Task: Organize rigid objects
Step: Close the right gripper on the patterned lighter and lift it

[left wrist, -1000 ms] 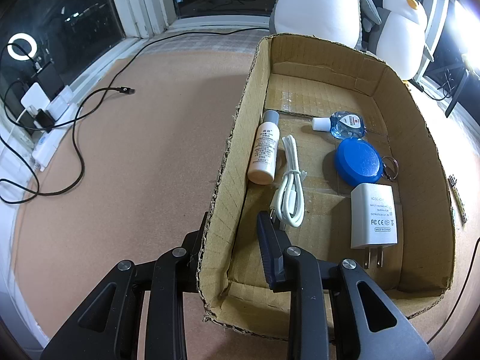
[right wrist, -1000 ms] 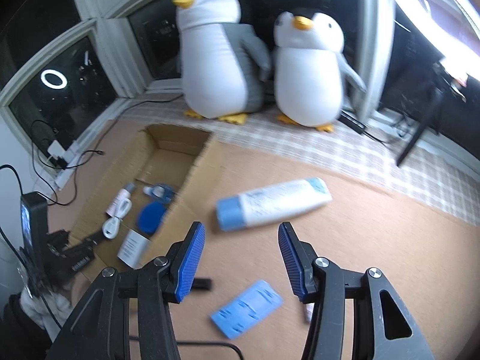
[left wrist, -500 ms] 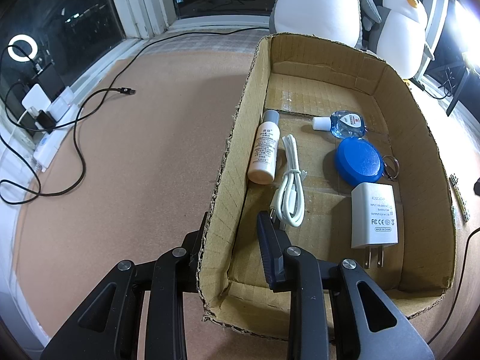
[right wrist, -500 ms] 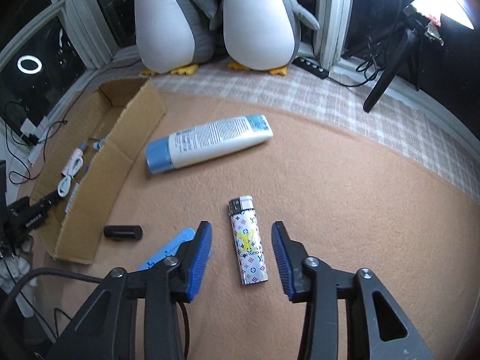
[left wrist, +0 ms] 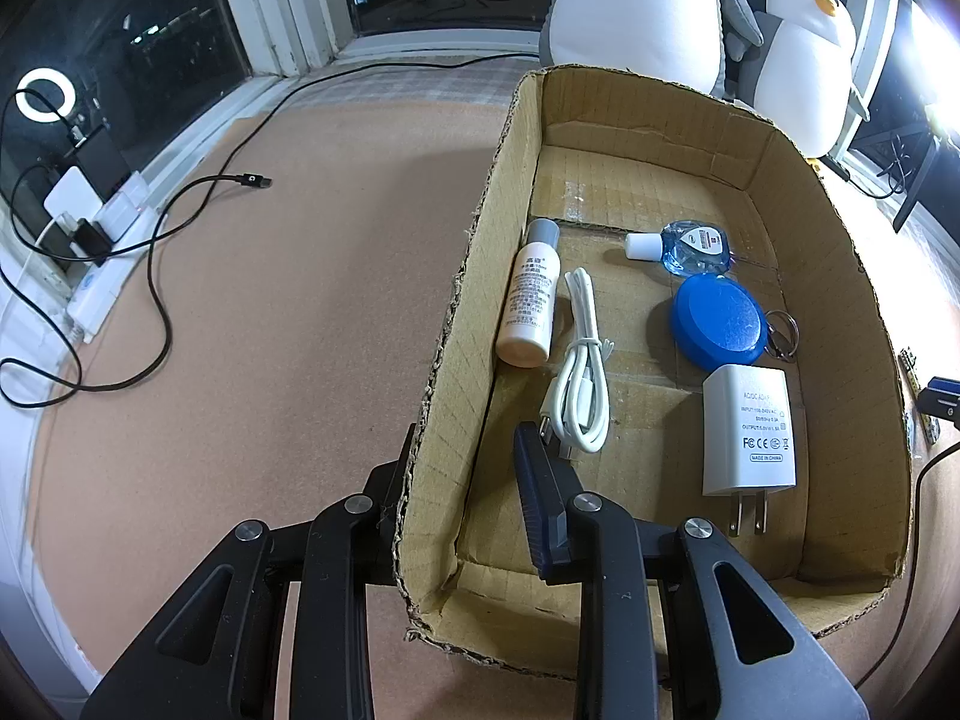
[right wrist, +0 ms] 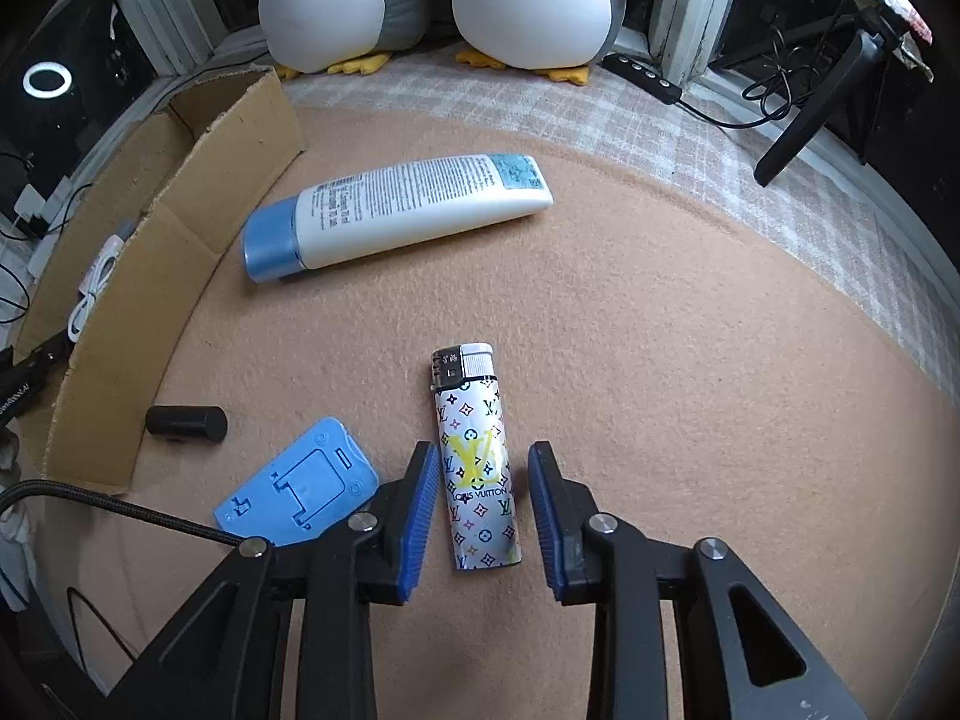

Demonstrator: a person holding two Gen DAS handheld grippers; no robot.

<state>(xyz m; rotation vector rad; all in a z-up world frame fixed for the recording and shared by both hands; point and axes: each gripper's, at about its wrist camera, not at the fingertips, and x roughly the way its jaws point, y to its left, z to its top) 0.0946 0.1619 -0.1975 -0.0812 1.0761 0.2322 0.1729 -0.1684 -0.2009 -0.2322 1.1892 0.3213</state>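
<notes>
While its jaws were closing, the right tool (right wrist: 478,507) straddled the patterned lighter (right wrist: 477,468), which lay flat on the carpet with the pads not yet touching it. Just left of it lay a blue card (right wrist: 297,491) and a black cylinder (right wrist: 186,422); farther off lay a white tube (right wrist: 396,217). The left tool (left wrist: 465,480) stayed clamped on the near left wall of the cardboard box (left wrist: 474,276), which held a charger (left wrist: 749,429) and cable (left wrist: 579,384).
</notes>
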